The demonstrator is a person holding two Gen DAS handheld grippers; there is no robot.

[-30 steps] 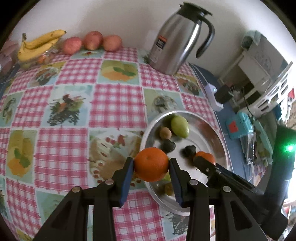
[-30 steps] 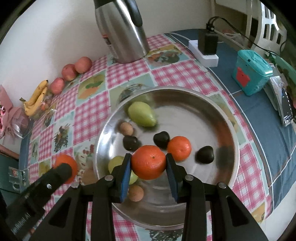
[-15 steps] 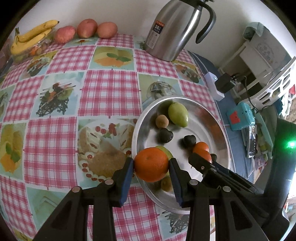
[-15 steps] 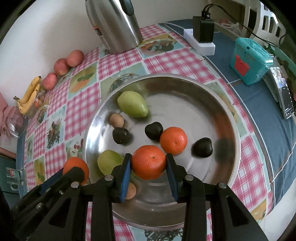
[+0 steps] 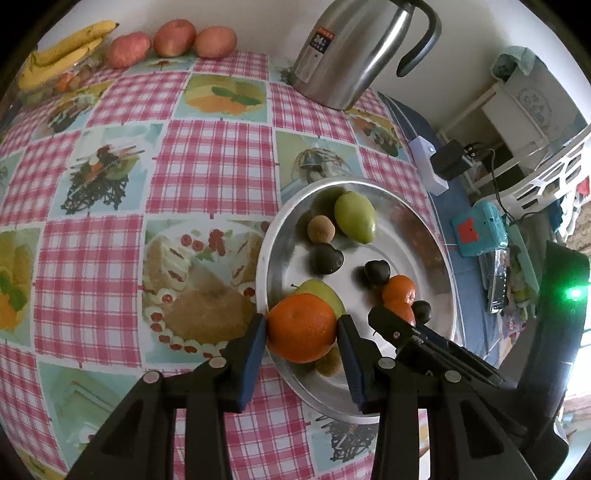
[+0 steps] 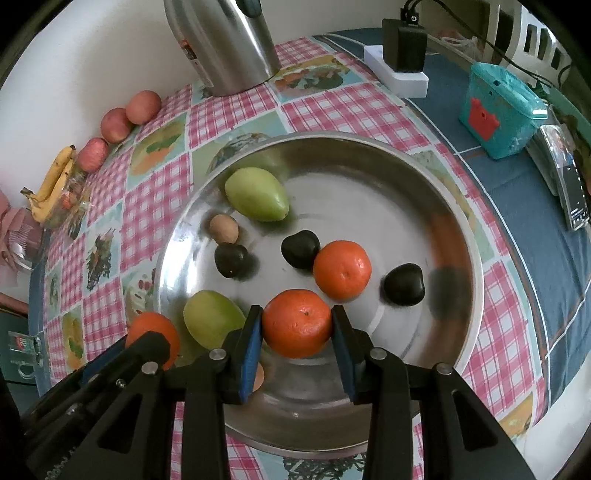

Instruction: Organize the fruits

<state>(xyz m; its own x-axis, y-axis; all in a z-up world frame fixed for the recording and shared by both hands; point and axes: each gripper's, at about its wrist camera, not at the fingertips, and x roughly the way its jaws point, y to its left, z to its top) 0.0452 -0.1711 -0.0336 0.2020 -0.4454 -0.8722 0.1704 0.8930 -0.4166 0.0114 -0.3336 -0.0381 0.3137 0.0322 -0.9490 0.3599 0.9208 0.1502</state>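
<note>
My left gripper (image 5: 301, 328) is shut on an orange (image 5: 302, 328), held over the near left rim of a round steel plate (image 5: 432, 254). My right gripper (image 6: 297, 323) is shut on a second orange (image 6: 297, 322) low over the plate (image 6: 369, 177). In the plate lie a third orange (image 6: 342, 268), two green mangoes (image 6: 256, 199) (image 6: 212, 318), three dark plums (image 6: 300, 249) (image 6: 231, 259) (image 6: 403, 284) and a small brown fruit (image 6: 224, 228). The left gripper with its orange (image 6: 152, 334) shows at the lower left of the right wrist view.
A steel thermos jug (image 5: 351, 51) stands at the back of the checked tablecloth. Three apples (image 5: 173, 35) and bananas (image 5: 62, 50) lie along the far left wall. A white power strip (image 6: 397, 72) with charger and a teal box (image 6: 498, 110) sit right of the plate.
Both grippers have tipped and edged forward over the plate, which now sits lower and closer in both views. Each still holds its orange.
</note>
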